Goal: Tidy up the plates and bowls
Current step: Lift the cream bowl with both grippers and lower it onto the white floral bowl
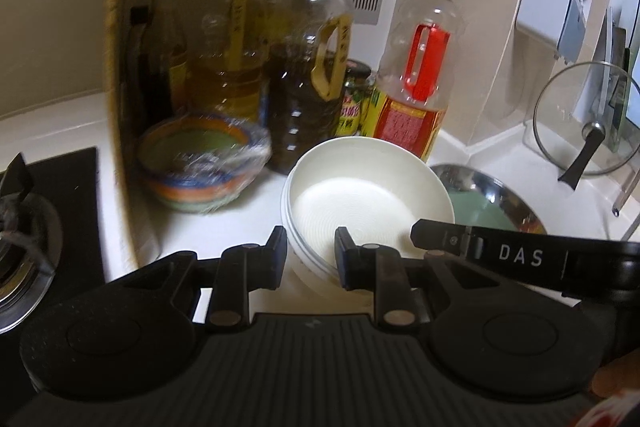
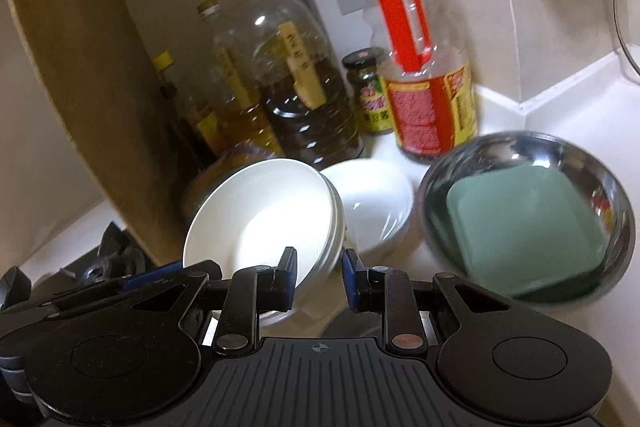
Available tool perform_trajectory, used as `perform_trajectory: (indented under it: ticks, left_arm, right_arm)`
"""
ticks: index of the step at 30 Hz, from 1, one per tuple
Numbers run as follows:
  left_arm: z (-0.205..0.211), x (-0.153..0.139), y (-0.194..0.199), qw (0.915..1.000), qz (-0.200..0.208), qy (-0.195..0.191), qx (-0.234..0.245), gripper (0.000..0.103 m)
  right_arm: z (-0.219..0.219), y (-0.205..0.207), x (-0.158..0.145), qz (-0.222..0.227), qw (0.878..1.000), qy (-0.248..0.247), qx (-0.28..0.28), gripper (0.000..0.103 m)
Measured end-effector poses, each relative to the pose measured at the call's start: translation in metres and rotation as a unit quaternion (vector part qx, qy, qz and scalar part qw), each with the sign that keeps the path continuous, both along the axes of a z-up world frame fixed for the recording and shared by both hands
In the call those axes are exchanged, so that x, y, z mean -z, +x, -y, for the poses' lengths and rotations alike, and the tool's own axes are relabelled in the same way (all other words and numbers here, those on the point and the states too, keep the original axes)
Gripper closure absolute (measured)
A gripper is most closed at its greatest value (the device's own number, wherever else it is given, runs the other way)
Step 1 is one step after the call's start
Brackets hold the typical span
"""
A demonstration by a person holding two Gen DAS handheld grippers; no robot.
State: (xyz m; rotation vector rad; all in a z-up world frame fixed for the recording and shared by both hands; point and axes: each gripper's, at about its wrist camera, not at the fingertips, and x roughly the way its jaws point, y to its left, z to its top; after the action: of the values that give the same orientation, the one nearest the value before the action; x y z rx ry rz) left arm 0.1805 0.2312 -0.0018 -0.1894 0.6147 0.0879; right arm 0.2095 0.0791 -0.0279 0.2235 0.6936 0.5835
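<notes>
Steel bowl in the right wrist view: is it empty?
No, the steel bowl holds a green square dish lying inside it.

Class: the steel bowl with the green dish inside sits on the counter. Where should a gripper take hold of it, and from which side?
Take the steel bowl by its thin near rim, coming from above with one finger inside and one outside. Its wide, rounded wall probably will not fit between the fingers, and the green dish fills the middle.

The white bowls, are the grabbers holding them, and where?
Both hold the white bowls by the near rim: left gripper and right gripper, one finger inside.
</notes>
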Motion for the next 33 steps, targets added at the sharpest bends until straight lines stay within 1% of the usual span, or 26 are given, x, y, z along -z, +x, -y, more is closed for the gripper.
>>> perform_trajectory:
  ticks: [4,10,18,25,33]
  left_arm:
    - [0.011,-0.003,0.021,1.0000,0.003,0.004,-0.004,0.080]
    - [0.017,-0.003,0.047,0.9999,0.003,0.004,-0.014,0.080]
    - [0.017,0.008,0.068,0.9995,-0.014,-0.003,-0.028,0.080]
    - [0.017,0.015,0.080,0.9991,-0.026,-0.002,-0.034,0.080]
    - [0.018,0.019,0.083,0.9987,-0.035,-0.010,-0.035,0.080]
  right_arm:
    - [0.008,0.023,-0.001,-0.006,1.000,0.007,-0.002,0.078]
    - [0.012,0.054,-0.005,-0.004,1.000,-0.001,-0.012,0.078]
    - [0.012,0.087,0.004,-0.031,0.999,-0.003,-0.027,0.078]
    - [0.009,0.103,0.016,-0.054,0.998,-0.004,-0.035,0.078]
    - [0.010,0.109,0.023,-0.075,0.996,-0.011,-0.038,0.078]
